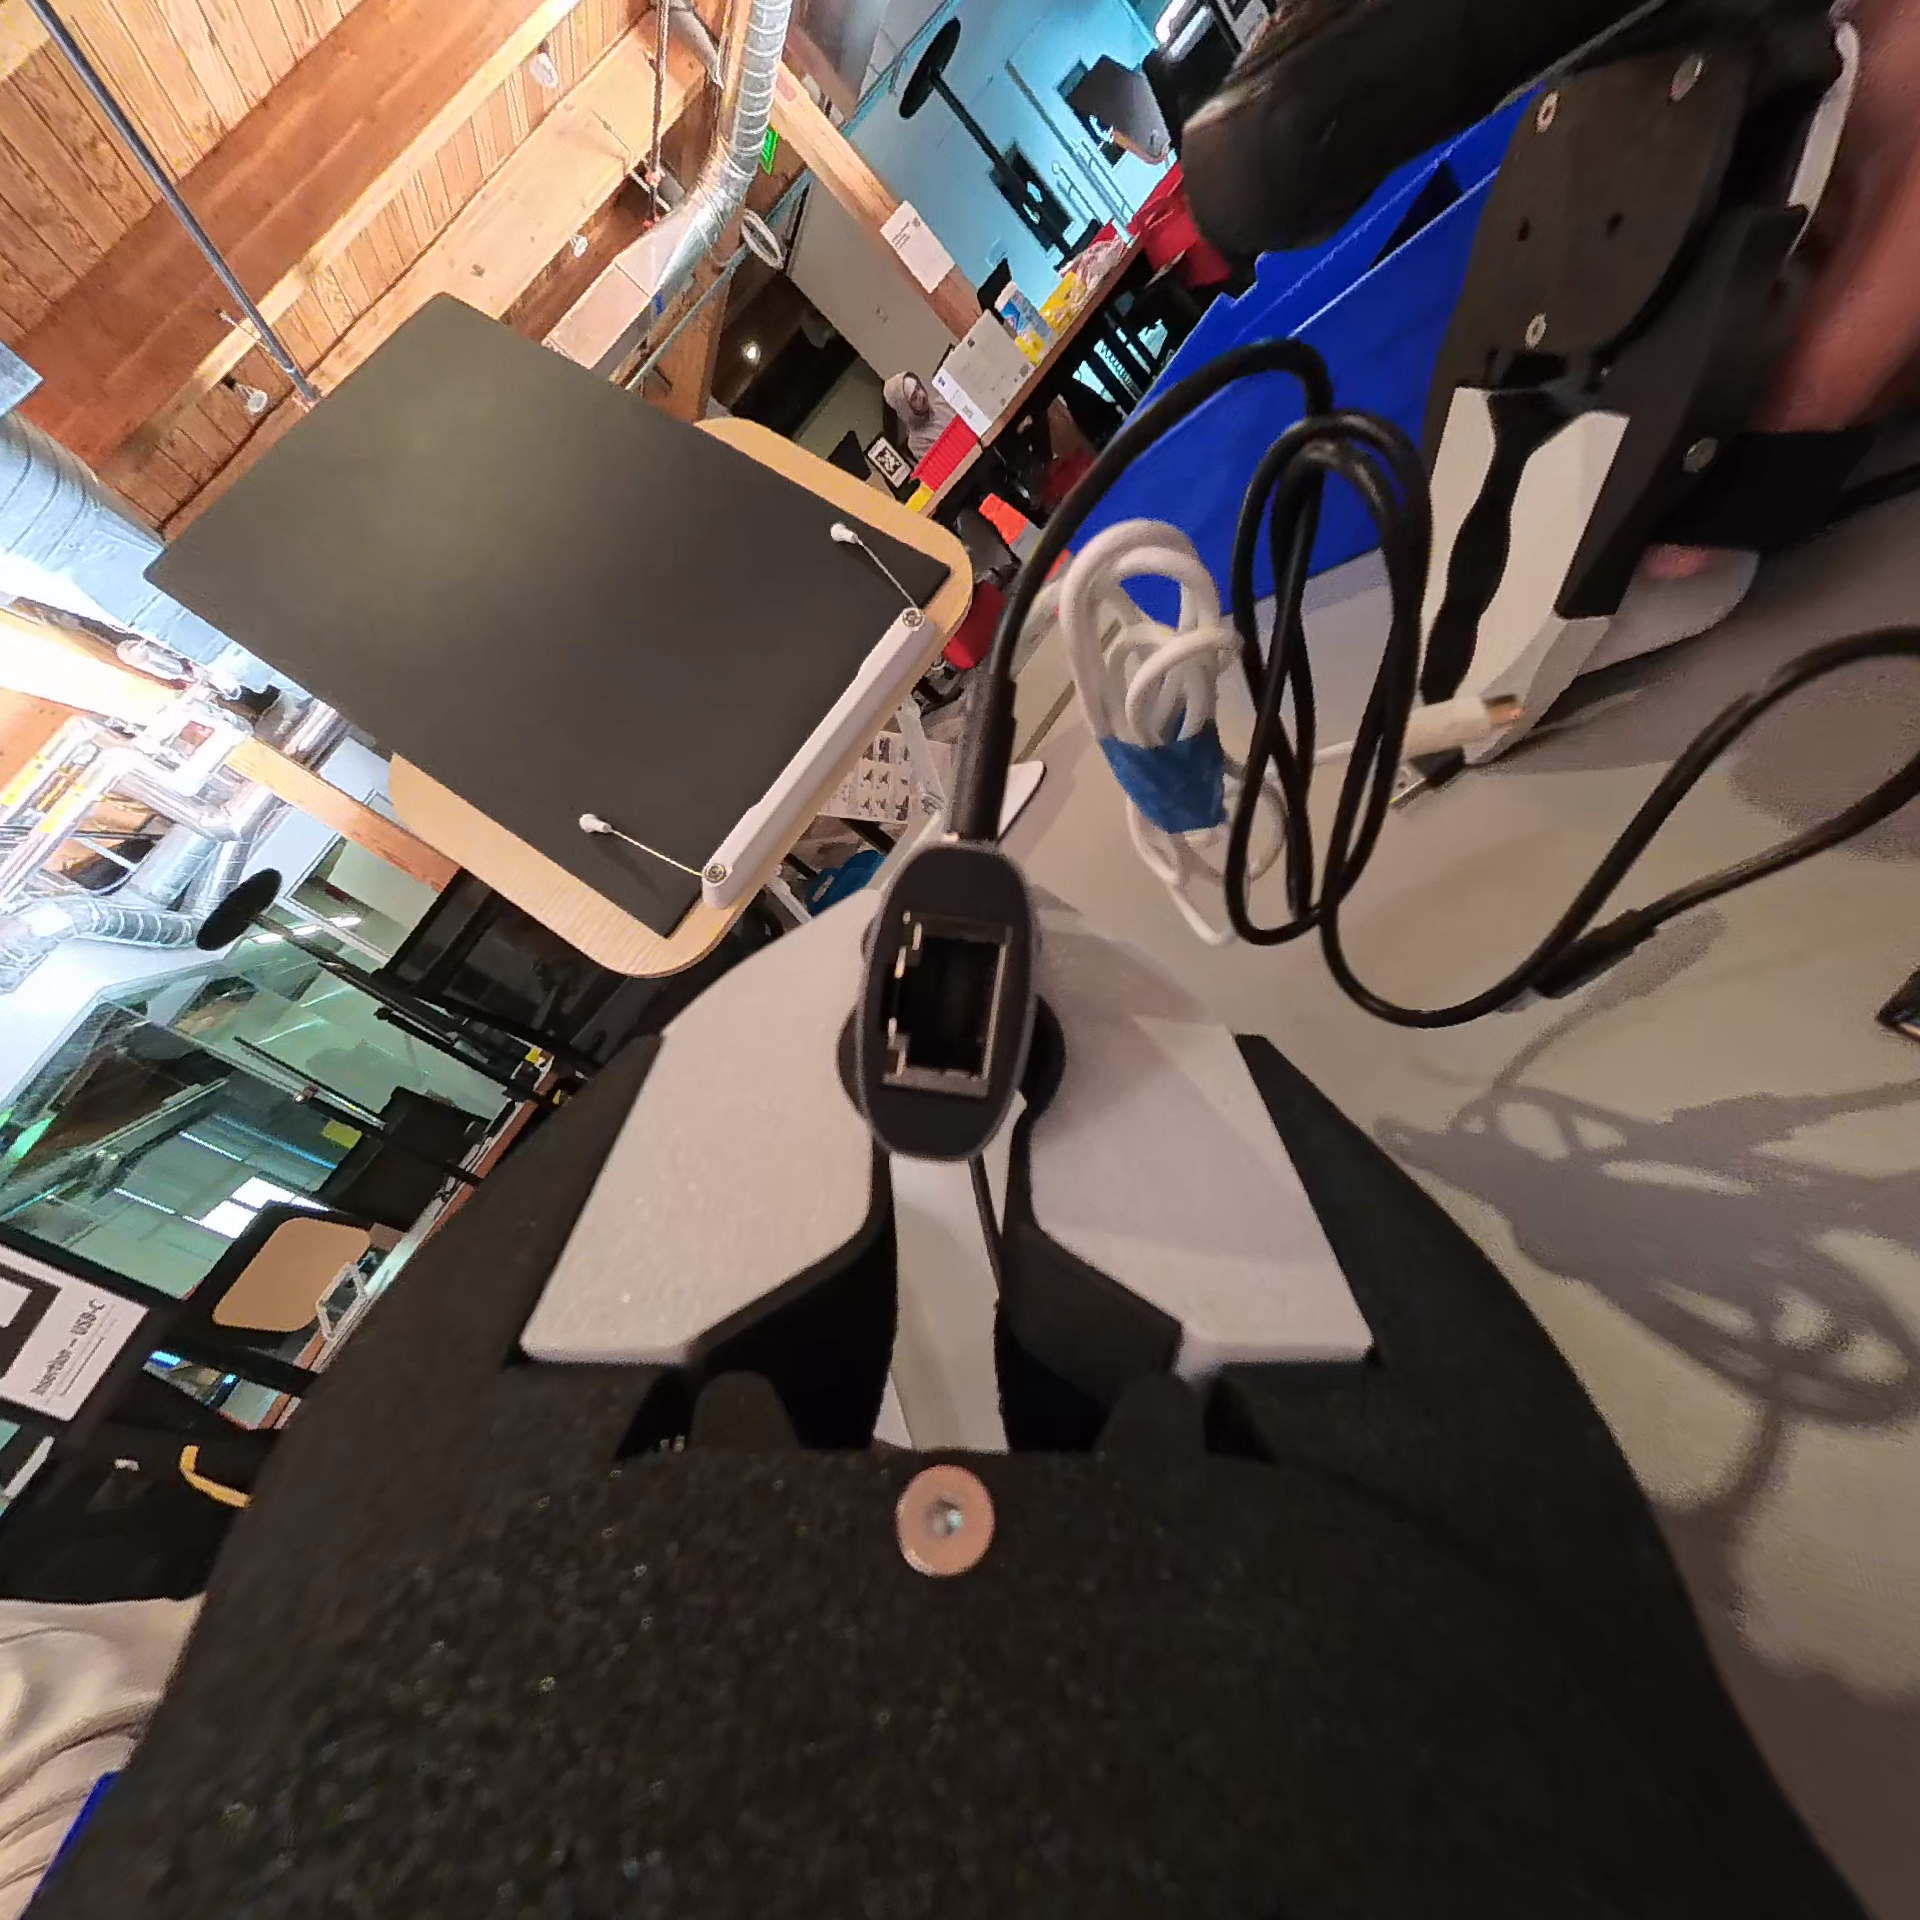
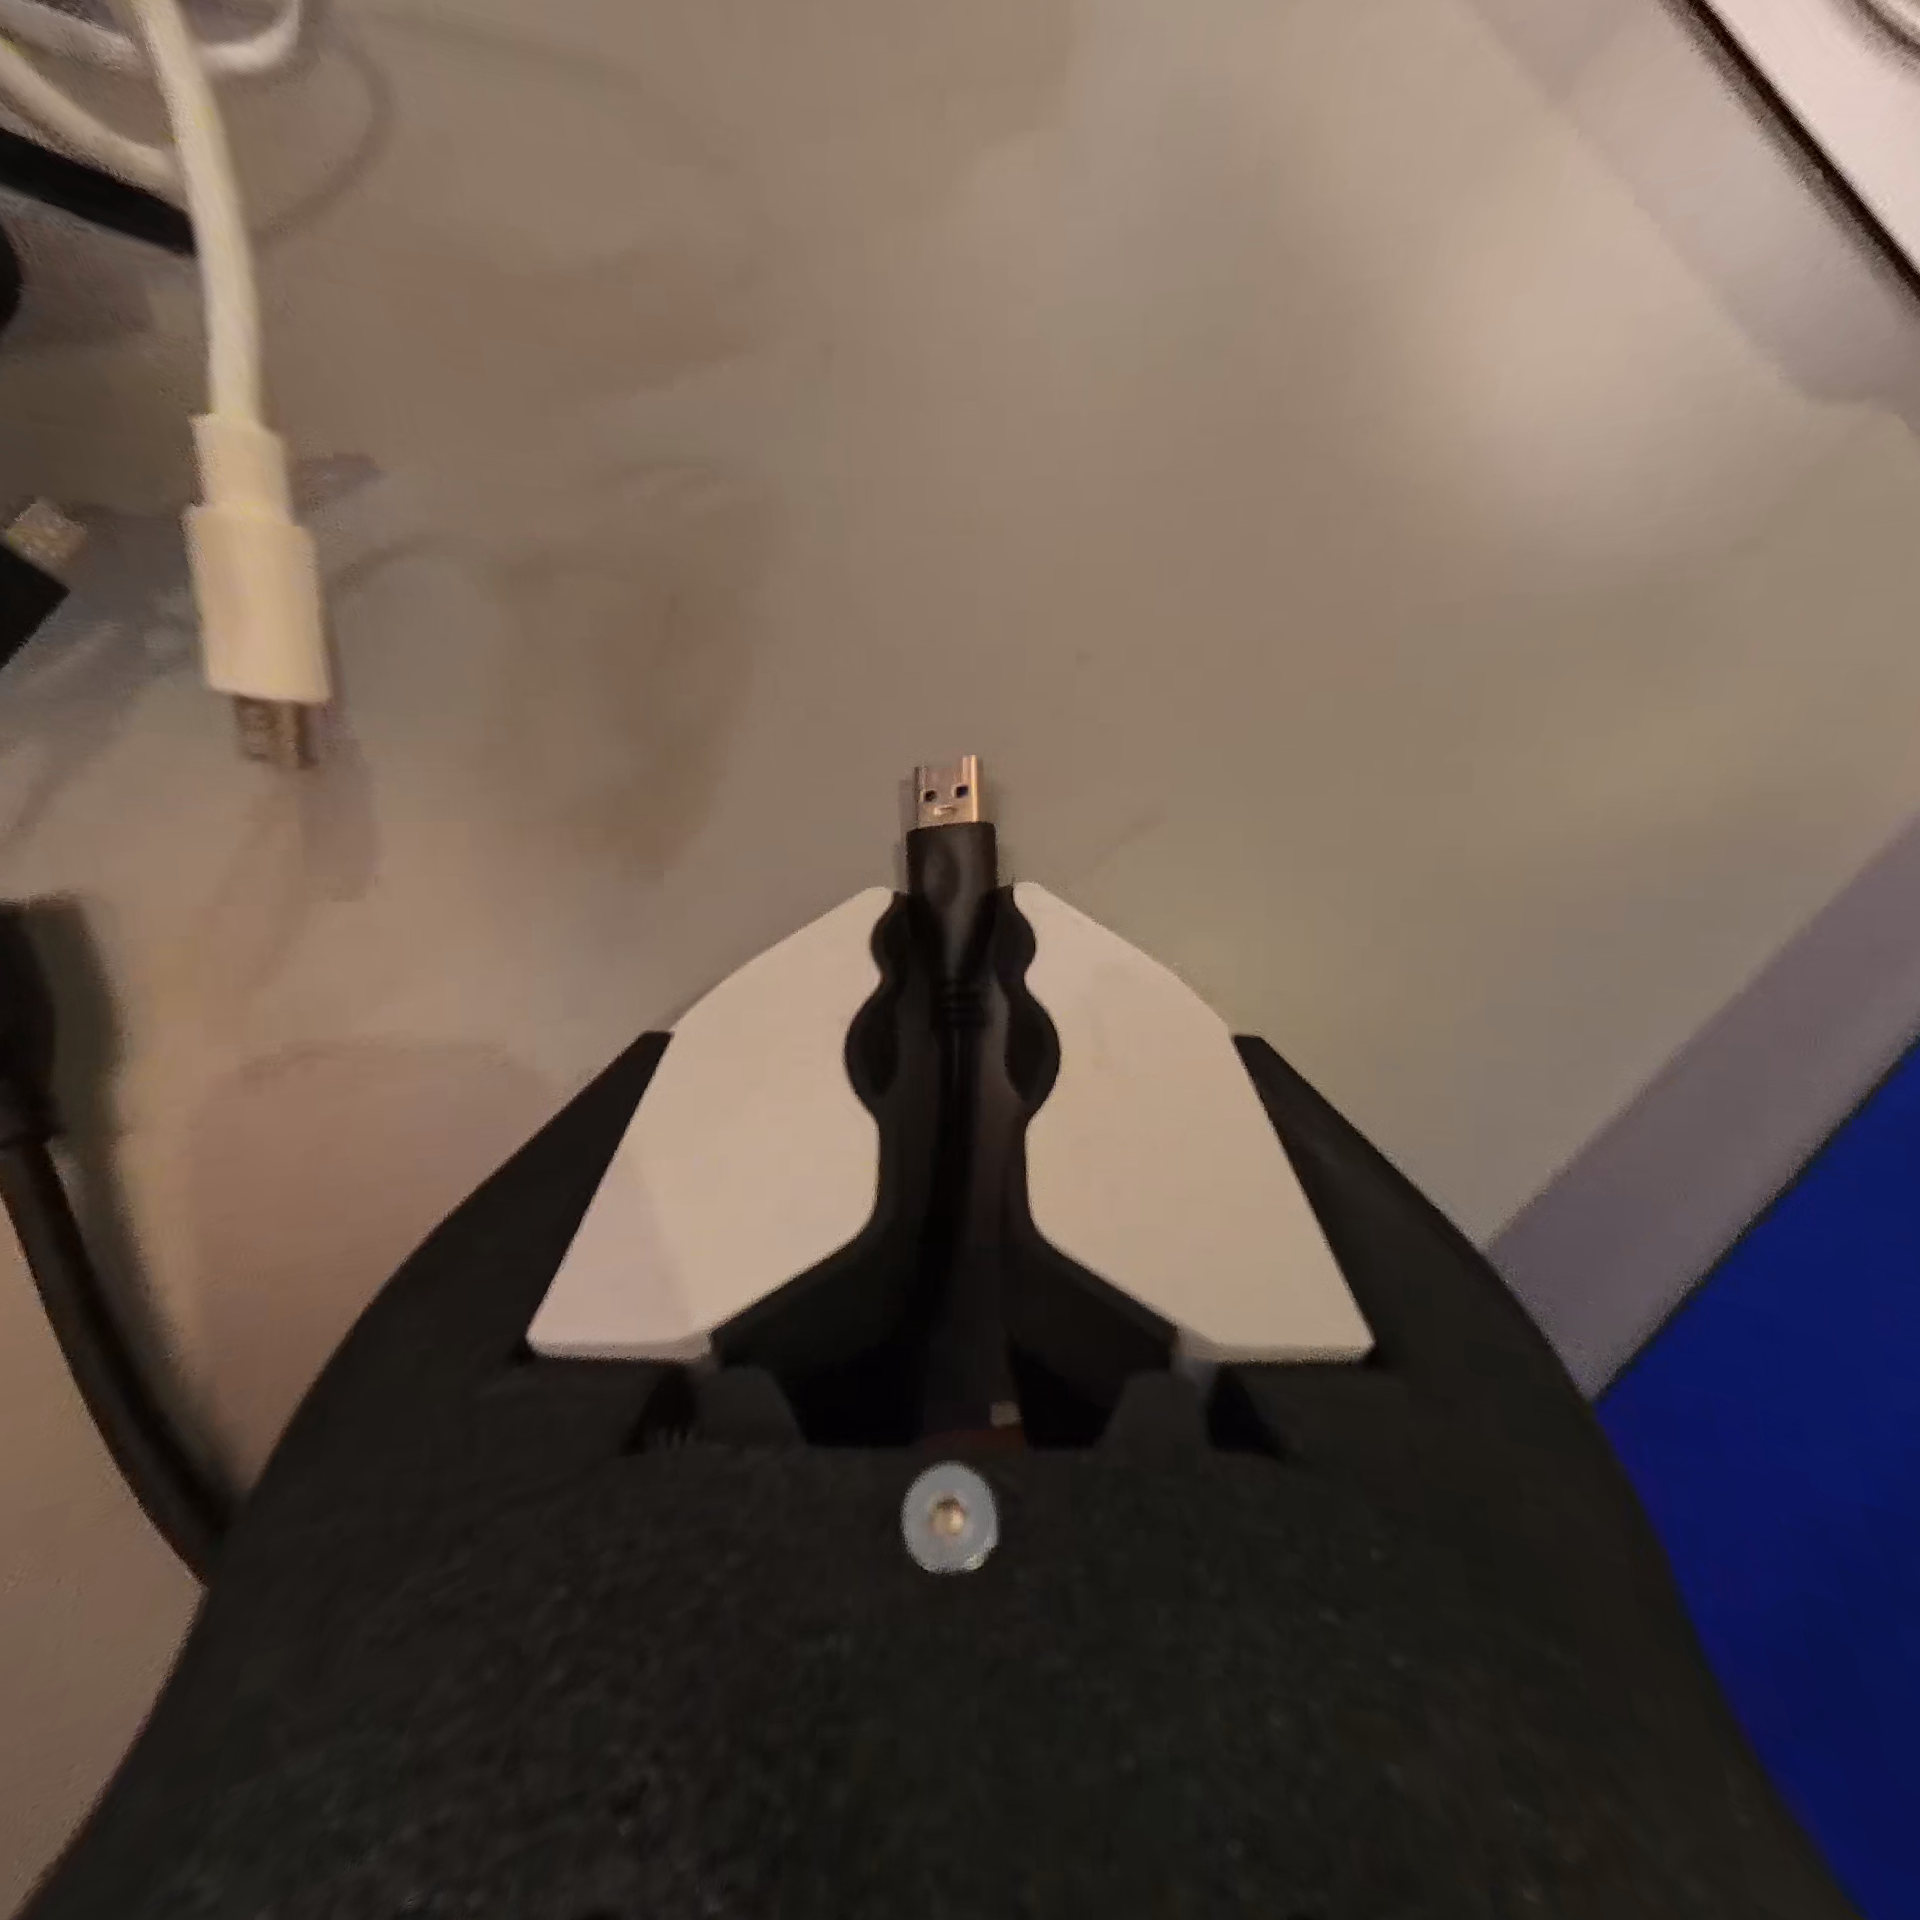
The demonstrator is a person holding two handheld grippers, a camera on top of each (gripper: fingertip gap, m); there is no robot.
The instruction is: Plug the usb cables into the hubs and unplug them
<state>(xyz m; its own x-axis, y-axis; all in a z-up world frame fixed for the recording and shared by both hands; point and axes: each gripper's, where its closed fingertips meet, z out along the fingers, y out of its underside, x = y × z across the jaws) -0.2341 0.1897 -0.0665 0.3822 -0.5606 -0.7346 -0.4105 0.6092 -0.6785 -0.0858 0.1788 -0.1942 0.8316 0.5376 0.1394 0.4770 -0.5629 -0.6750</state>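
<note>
My left gripper is shut on a dark grey hub, held up off the table with its square end port facing the camera and its black lead curving up and away. My right gripper is shut on a black USB cable; the metal plug sticks out past the fingertips above the grey table. In the left wrist view the right gripper is near the table at the upper right. A white USB cable lies at the left, bundled with blue tape.
A loop of black cable hangs and trails across the table beside the white bundle. A blue bin stands behind the cables; its edge shows in the right wrist view. A black-topped side table stands beyond the table edge.
</note>
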